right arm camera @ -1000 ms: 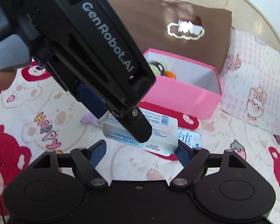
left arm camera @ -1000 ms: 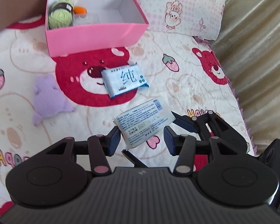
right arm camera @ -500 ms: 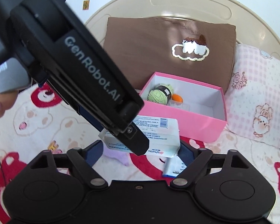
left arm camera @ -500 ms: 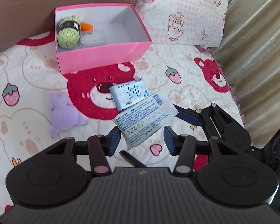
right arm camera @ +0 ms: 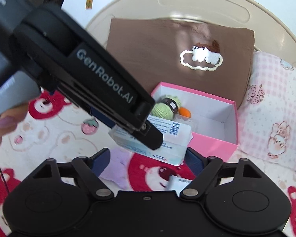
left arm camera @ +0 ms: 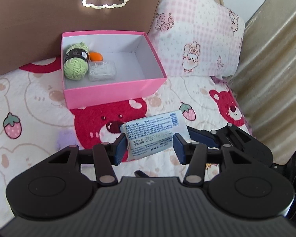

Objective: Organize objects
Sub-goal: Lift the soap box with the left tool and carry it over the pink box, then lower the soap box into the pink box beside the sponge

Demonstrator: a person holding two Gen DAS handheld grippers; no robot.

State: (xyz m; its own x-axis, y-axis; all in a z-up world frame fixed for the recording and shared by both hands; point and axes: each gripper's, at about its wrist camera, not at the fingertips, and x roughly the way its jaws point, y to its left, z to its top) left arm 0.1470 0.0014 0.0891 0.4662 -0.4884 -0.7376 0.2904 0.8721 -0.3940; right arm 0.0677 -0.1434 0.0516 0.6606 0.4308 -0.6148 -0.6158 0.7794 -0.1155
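Observation:
My left gripper (left arm camera: 149, 147) is shut on a white tissue pack (left arm camera: 154, 137) with blue print and holds it in the air in front of the pink box (left arm camera: 116, 91). The pack also shows in the right wrist view (right arm camera: 168, 142), pinched by the left gripper's fingers (right arm camera: 148, 132). The box holds a green yarn ball (left arm camera: 76, 63), an orange thing (left arm camera: 95, 56) and a clear case (left arm camera: 102, 70). My right gripper (right arm camera: 148, 161) is open and empty just below the pack. A second tissue pack (right arm camera: 177, 183) lies on the blanket under it.
A purple plush toy (right arm camera: 118, 167) lies on the bear-print blanket (left arm camera: 29, 102). A brown cushion (left arm camera: 49, 9) and a pink checked pillow (left arm camera: 197, 39) stand behind the box. A beige curtain (left arm camera: 276, 69) hangs at the right.
My left gripper has carried the white pack forward and up toward the pink box. The right gripper has followed beneath it, staying open.

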